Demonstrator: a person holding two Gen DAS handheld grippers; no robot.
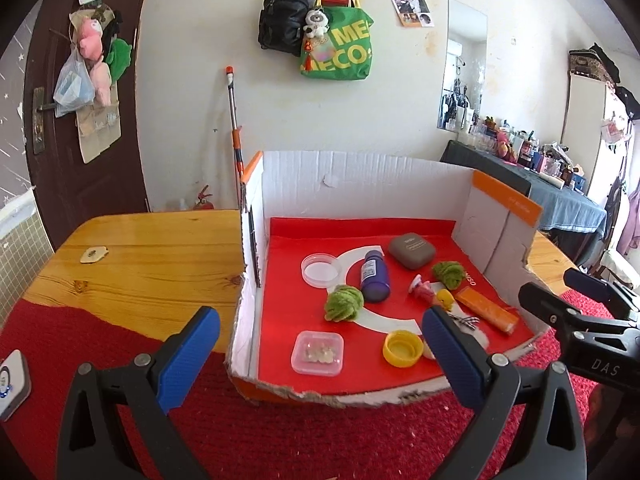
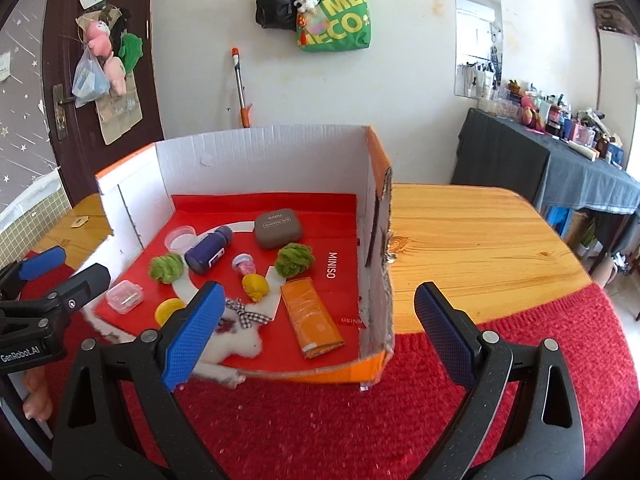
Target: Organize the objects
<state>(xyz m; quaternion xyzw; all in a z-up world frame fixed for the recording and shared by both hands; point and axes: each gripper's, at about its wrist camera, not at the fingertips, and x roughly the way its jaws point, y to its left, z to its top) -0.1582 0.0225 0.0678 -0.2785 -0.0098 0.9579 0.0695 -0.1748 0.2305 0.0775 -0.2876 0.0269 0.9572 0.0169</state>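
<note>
A white cardboard box (image 1: 360, 172) with a red floor holds several small items: a purple bottle (image 1: 375, 276), a grey case (image 1: 412, 251), two green fuzzy balls (image 1: 343, 303) (image 1: 449, 274), a clear lid (image 1: 323, 270), a clear plastic box (image 1: 318, 352), a yellow cap (image 1: 402, 348), an orange packet (image 1: 486, 309). In the right wrist view the box (image 2: 264, 152) also shows a white plush with a checked bow (image 2: 240, 340) and a yellow toy (image 2: 256, 286). My left gripper (image 1: 320, 356) is open before the box front. My right gripper (image 2: 320, 332) is open at the box's front right corner.
The box stands on a wooden table (image 1: 152, 256) partly covered by a red cloth (image 1: 280, 440). A small tag (image 1: 94, 256) lies on the wood at left. A white device (image 1: 12, 380) sits at the far left edge. A cluttered dark table (image 2: 560, 148) stands at the right.
</note>
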